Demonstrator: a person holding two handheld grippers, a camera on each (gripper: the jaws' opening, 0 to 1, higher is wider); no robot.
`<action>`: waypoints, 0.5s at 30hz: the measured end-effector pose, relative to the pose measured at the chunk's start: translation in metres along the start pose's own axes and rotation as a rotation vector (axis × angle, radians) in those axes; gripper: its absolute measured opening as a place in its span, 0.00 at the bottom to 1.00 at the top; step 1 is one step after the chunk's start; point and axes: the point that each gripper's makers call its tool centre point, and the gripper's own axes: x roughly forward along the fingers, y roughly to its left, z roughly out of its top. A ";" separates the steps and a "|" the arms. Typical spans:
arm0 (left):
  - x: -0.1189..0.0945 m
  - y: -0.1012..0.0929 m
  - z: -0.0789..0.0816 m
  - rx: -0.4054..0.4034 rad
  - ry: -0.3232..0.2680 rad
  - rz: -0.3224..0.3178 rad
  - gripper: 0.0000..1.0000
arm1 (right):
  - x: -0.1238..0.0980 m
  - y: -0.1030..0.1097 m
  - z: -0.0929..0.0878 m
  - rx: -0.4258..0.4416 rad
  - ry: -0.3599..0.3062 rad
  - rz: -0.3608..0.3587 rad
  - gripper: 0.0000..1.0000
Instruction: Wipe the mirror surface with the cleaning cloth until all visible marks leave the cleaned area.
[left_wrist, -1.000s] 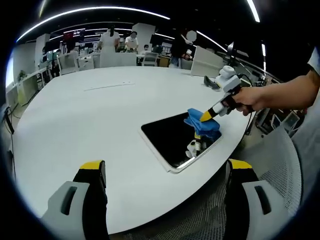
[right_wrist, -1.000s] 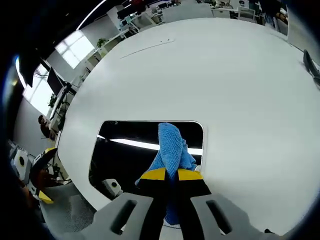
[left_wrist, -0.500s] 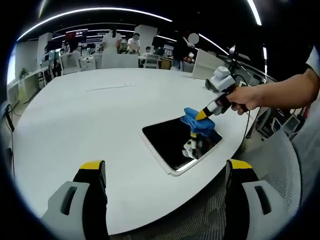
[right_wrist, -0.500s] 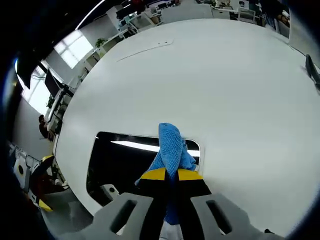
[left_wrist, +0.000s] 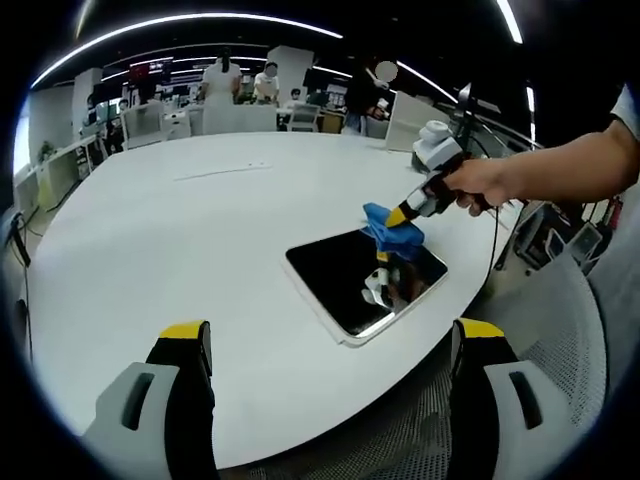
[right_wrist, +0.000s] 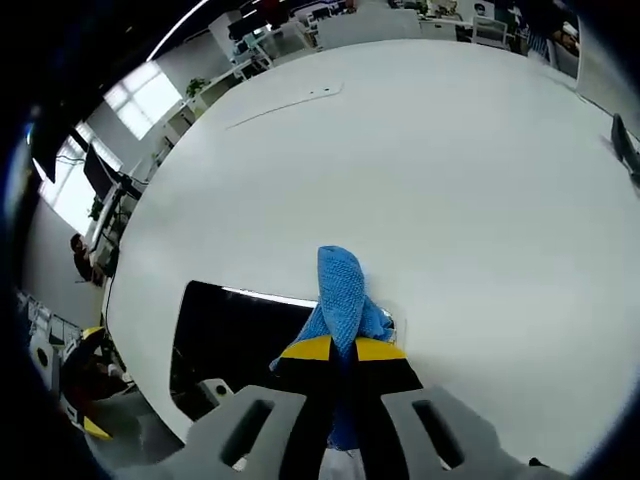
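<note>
Your right gripper (right_wrist: 342, 349) has its yellow-tipped jaws pressed together on the blue cloth (right_wrist: 343, 295), which bunches up ahead of the tips and hangs a little below them. In the left gripper view the same right gripper (left_wrist: 406, 212) comes in from the right, held in your hand (left_wrist: 478, 186), with the cloth (left_wrist: 388, 226) pressed onto the far corner of the mirror (left_wrist: 362, 279).

Your left gripper (left_wrist: 330, 345) is held back from the work with its jaws set wide apart and nothing between them, over the near rim of the table (left_wrist: 180, 230).

The mirror lies flat on the white table near its right-hand edge, a dark rectangle with a pale border. In the right gripper view the mirror (right_wrist: 235, 335) lies to the left of the cloth, and the cloth sits at its right end. The glass reflects the gripper and cloth above it, so you cannot tell from here whether any marks remain on the surface.

Beyond the table (right_wrist: 450, 180) is an open office, with several people (left_wrist: 263, 82) standing at the far side.
</note>
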 end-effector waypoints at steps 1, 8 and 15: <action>0.000 -0.001 0.000 0.003 0.001 -0.004 0.99 | 0.001 0.000 0.001 0.004 0.001 -0.002 0.00; 0.000 0.000 0.000 -0.007 0.001 -0.001 0.99 | 0.001 0.000 0.001 -0.004 0.007 -0.003 0.00; 0.000 0.002 0.000 -0.015 0.003 0.004 0.99 | -0.022 0.011 0.019 -0.005 -0.045 0.038 0.00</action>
